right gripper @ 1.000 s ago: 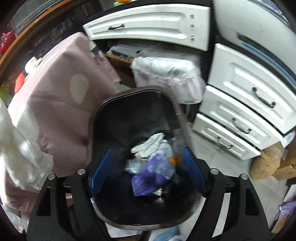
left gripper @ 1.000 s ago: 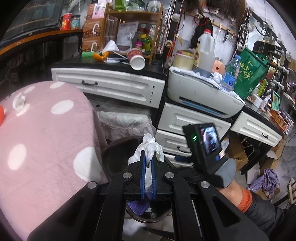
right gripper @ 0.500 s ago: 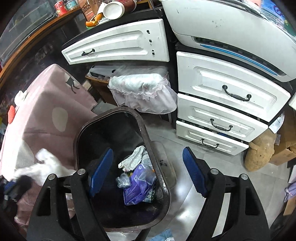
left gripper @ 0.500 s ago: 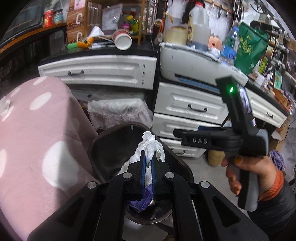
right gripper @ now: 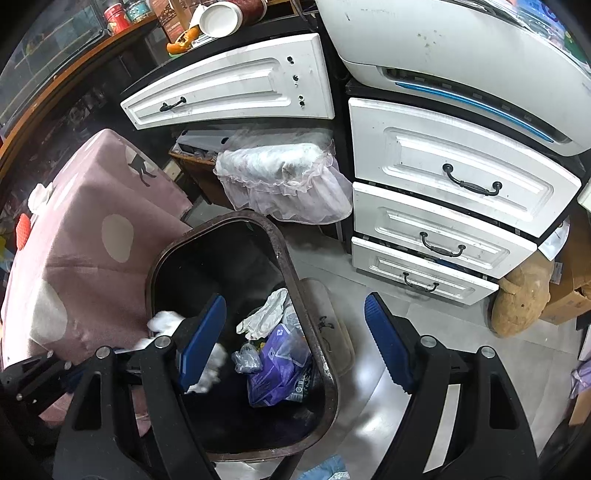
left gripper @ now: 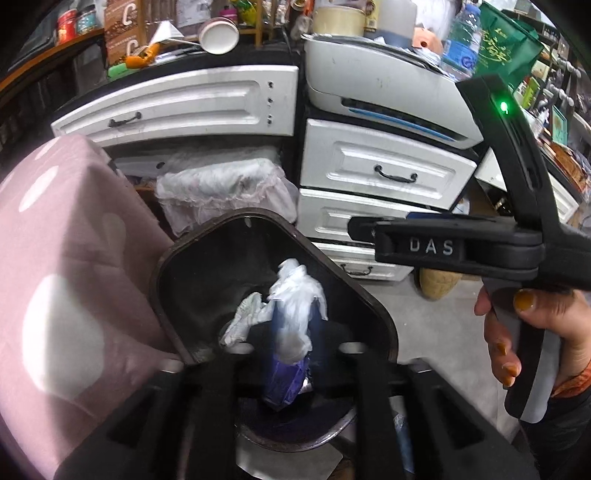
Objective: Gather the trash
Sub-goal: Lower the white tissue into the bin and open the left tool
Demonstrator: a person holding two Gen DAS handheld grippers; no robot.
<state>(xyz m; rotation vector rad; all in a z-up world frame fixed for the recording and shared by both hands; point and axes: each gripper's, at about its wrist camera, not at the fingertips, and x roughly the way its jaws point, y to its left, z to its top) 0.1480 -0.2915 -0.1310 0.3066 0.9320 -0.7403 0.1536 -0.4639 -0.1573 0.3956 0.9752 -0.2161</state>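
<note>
— While that tissue (left gripper: 295, 314) hangs over the bin (left gripper: 162, 280), how far along would you say we are?

— Partway. A purple packet (right gripper: 280, 369), a crumpled paper (right gripper: 266, 310) and a bit of clear plastic (right gripper: 245, 360) already lie at the bottom. The tissue is above them, inside the rim, not yet down.

— Is the left tool (left gripper: 295, 354) clamped on it?

— I cannot tell. Its fingers are smeared with blur on either side of the tissue, so it may be pinched or falling free.

— And the right tool (right gripper: 293, 306)?

— Fingers wide apart, holding nothing, poised over the bin's near edge and the floor.

— What's left, then?

— On the pink counter (right gripper: 92, 258) beside the bin I see a white wad (right gripper: 38, 194) and something red (right gripper: 23, 227) near its far edge. I'd guess at least the wad is trash to fetch. Whether the tipped cup (right gripper: 221, 16) up by the drawers counts, I can't judge.
</note>
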